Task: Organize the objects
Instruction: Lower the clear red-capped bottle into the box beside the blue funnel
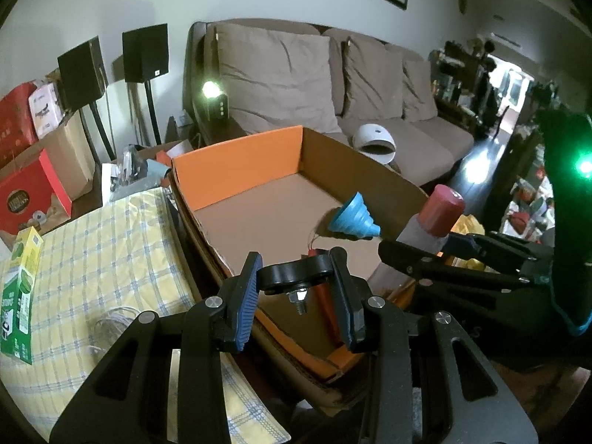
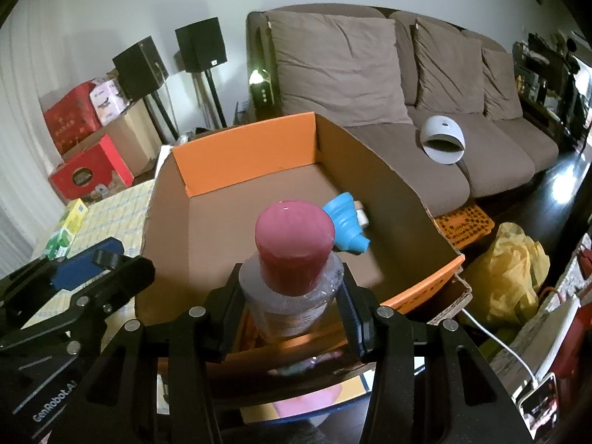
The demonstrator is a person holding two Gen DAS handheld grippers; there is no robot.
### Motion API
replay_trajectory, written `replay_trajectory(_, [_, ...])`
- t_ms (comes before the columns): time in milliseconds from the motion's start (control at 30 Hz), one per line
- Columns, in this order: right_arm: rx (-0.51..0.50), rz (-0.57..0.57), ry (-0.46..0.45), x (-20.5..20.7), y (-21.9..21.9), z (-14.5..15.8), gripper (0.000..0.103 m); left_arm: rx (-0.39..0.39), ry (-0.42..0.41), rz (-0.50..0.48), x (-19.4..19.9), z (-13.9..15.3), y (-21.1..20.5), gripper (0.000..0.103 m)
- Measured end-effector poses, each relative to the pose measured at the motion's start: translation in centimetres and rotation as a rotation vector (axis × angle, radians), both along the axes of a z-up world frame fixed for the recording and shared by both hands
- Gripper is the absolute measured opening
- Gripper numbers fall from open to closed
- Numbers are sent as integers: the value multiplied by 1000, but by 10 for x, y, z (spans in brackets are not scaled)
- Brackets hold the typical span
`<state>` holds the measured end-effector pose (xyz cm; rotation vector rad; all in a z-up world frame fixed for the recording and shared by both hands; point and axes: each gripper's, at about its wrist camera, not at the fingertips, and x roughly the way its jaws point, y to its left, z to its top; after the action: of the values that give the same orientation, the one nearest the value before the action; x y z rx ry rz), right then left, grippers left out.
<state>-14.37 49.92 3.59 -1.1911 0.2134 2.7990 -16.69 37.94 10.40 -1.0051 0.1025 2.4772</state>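
Left gripper (image 1: 296, 288) is closed on a black disc-shaped part (image 1: 294, 272), its 2 blue-ribbed pads (image 1: 248, 292) pressing the part's opposite edges. The part is flat, glossy black, with a threaded metal bolt and nut (image 1: 300, 300) projecting from its underside. It hangs just above the near edge of the cardboard box (image 1: 370, 170), over the box's near left corner.

Right gripper (image 2: 294, 303) is clamped on a clear plastic bottle (image 2: 292, 296), jaws set moderately wide around the bottle's body. The bottle stands upright between the fingers, its cap toward the camera. The cap (image 2: 294, 244) is dark pink, round and glossy; the body is transparent with a printed label, text too small to read. The bottle is held over the near edge of the box, right of the black part.

The box is open-topped, brown inside, with orange faces on the far wall and near rim. 1 blue collapsible funnel (image 2: 346, 220) lies on its side on the box floor against the right wall, narrow end toward the near edge. A small white item (image 2: 360, 216) sits just behind it, touching the right wall. A red object (image 1: 325, 296) lies in the near part of the box under the left gripper, mostly hidden.

The box rests at the right edge of a table covered in a yellow checked cloth (image 1: 111, 244). A green carton (image 1: 20, 288) lies at the table's left edge.
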Motion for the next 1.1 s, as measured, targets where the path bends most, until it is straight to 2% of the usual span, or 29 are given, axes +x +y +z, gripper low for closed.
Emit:
replay_trajectory(600, [17,13,-50,-6,-3,-12,48,-17,-36,-12,-2,-14,5,34])
replay_trajectory(1100, [24,21,-59,-8,-6,-15,48,-24,-55,-7,-4,-21,6,34])
